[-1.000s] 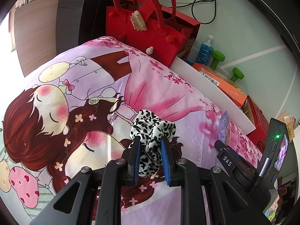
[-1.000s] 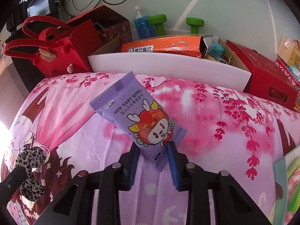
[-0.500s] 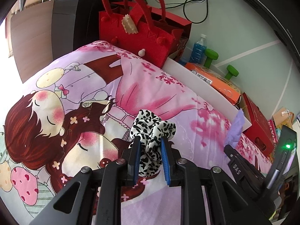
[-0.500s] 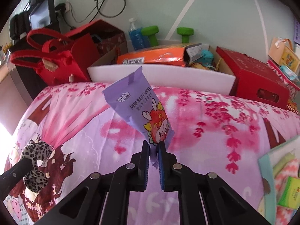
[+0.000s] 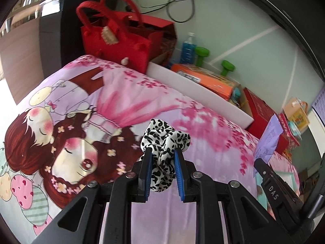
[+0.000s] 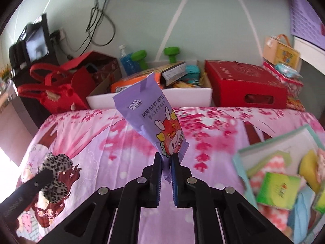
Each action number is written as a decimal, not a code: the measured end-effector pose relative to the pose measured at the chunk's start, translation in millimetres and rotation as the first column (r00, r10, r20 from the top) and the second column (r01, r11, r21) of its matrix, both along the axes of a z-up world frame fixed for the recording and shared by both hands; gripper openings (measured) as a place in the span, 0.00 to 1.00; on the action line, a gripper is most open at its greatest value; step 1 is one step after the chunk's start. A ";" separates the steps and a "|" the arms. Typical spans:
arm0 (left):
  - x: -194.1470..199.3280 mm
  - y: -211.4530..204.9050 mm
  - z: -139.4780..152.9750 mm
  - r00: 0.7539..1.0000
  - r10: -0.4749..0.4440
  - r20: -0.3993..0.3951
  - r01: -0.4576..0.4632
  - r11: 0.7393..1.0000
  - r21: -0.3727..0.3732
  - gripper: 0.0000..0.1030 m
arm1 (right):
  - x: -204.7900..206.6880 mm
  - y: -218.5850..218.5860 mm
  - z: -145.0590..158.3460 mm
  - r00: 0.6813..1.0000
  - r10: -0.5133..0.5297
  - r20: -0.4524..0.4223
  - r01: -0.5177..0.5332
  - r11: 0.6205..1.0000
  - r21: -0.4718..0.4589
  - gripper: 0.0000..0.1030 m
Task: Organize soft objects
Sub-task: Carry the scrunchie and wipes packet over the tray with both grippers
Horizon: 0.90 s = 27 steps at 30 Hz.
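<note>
the left gripper (image 5: 162, 158) is clamped on a black-and-white leopard-print scrunchie (image 5: 165, 140), which bunches up above the blue pads and hangs clear of the bedspread (image 5: 126, 105). the right gripper (image 6: 166, 162) is pinched tight on the bottom corner of a purple pack of mini baby wipes (image 6: 150, 113), and the pack leans up and to the left, off the bed, its top edge overlapping the white tray (image 6: 186, 98) in the right wrist view.

the pink and purple cartoon bedspread lies bare across its whole middle, so there is wide open room under and ahead of both grippers. its far edge is crowded: a red felt handbag (image 5: 117, 40) sits at the far left corner, with the white tray just beside it along the far edge, holding an orange box (image 5: 205, 79). a blue bottle (image 5: 187, 49) and 2 green dumbbell ends (image 5: 227, 67) stand behind the tray against the pale wall. a red box (image 6: 243, 87) sits just right of the tray, touching or nearly touching it. at the right edge of the bed, in the right wrist view, a light blue tray of soft items (image 6: 284, 174) lies close to the right gripper's side. cables (image 6: 97, 26) hang down the wall above the handbag.
</note>
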<state>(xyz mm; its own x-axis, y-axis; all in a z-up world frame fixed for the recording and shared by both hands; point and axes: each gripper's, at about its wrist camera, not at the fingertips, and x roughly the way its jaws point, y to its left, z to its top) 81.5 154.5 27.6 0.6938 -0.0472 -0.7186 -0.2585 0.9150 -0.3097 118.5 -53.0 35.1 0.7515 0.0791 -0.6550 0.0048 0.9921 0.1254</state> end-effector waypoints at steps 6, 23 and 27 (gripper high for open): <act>-4.7 -40.6 11.7 0.996 -0.081 0.020 0.081 0.996 0.022 0.21 | -29.8 -38.9 13.9 0.997 -0.064 0.042 0.063 0.997 0.034 0.09; -10.0 -161.2 27.5 0.943 -0.328 0.051 0.321 0.941 0.110 0.21 | -84.0 -155.6 31.7 0.945 -0.319 0.071 0.320 0.947 -0.012 0.09; -11.4 -187.7 26.7 0.923 -0.382 0.049 0.374 0.919 0.124 0.21 | -92.3 -187.9 26.5 0.922 -0.383 0.053 0.386 0.921 -0.060 0.09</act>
<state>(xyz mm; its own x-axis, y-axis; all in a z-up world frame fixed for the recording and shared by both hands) 70.1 -33.2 54.2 0.6891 -0.2393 -0.6840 0.1322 0.9696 -0.2061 26.2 -240.9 61.6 0.7406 -0.2647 -0.6177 0.3838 0.9211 0.0655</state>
